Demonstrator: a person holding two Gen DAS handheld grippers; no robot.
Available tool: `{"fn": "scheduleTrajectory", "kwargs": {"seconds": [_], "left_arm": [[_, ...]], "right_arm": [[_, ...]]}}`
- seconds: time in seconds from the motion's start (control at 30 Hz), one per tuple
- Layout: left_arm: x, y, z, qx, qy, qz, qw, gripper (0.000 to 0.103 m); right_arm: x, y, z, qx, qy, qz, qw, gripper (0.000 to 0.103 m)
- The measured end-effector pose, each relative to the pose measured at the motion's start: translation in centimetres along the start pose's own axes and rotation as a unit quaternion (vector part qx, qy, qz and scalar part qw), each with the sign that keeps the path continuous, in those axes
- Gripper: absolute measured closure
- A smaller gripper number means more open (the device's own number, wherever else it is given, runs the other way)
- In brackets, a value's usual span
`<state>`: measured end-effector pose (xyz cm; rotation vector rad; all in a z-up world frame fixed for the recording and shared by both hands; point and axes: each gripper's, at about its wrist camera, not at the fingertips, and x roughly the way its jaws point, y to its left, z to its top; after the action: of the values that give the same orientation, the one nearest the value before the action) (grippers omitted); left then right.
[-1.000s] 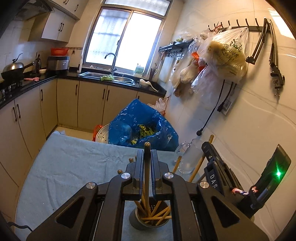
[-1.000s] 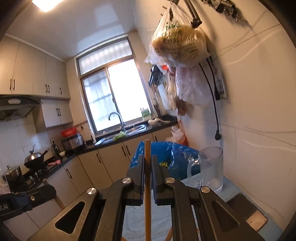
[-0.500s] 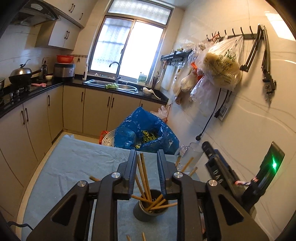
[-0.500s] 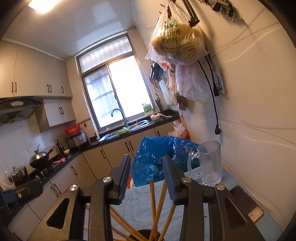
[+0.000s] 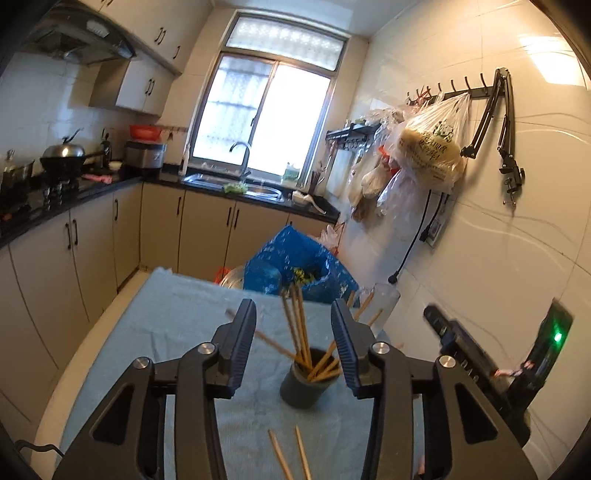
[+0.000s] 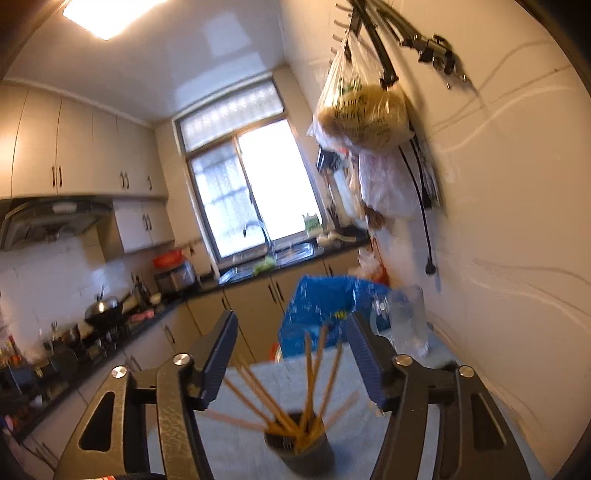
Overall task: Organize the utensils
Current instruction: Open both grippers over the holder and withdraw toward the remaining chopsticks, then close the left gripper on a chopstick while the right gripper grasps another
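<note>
Both hand-held grippers, left (image 5: 293, 341) and right (image 6: 291, 356), have just been opening and now gape empty; the chopsticks (image 5: 299, 336) they gripped earlier stand in the cup (image 5: 304, 386)

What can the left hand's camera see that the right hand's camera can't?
Only the left wrist view shows two loose chopsticks lying on the blue cloth near the camera, and the right gripper's body with its green light at the side.

Only the right wrist view shows the bright ceiling light.

Both show the grey cup full of chopsticks, the clear pitcher, the blue bag and the window. The left gripper and right gripper are open, holding nothing; their fingers have just been opening.
</note>
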<state>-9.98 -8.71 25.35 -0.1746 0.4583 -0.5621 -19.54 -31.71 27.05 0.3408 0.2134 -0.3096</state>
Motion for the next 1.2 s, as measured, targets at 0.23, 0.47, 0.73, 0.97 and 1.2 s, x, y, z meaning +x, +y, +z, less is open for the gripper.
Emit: {"fn": "scheduleTrajectory", "kwargs": {"seconds": [0.23, 0.47, 0.73, 0.97, 1.2], "left_arm": [[2.7, 3.5, -7.5, -0.045, 0.097, 0.031, 0.9938, 0.062], [7.1, 4.8, -13.4, -0.03, 0.19, 0.07, 0.9789, 0.062], [11.2, 5.0, -16.3, -0.024, 0.251, 0.068, 0.9653, 0.062], [14.5, 2.6, -17.9, -0.004, 0.294, 0.056, 0.9541, 0.062], [17.1, 0.2, -19.4, 0.044, 0.317, 0.07, 0.9447, 0.062]], "right_arm": [[3.5, -0.6, -11.3, -0.094, 0.238, 0.047, 0.965, 0.034], [4.3, 1.6, -18.4, -0.183, 0.315, 0.065, 0.929, 0.051], [5.2, 1.9, -21.1, -0.204, 0.343, 0.058, 0.915, 0.072], [5.1, 0.5, -20.6, -0.208, 0.343, 0.026, 0.915, 0.081], [4.0, -3.4, -19.7, -0.189, 0.35, 0.01, 0.918, 0.09]]}}
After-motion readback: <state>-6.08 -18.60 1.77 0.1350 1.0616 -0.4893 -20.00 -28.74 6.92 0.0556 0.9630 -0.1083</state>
